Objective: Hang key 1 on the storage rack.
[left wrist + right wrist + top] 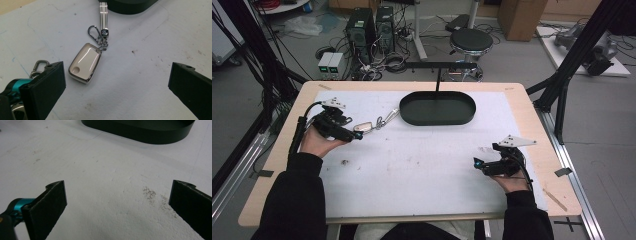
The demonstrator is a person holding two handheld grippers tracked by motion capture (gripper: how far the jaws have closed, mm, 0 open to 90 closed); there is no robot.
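Glossy cream car key fob flat on white mat

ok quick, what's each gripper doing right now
Left gripper: open, holding nothing, jaws either side of the key fob on the table.
Right gripper: open, empty, over bare table.

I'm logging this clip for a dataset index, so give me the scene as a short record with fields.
work surface: white mat on a wooden table
key fob: cream and chrome, lying flat, clip ring attached
tray: dark oval, beyond the fob
left gripper: open, jaws either side of the fob, not touching
right gripper: open over bare mat
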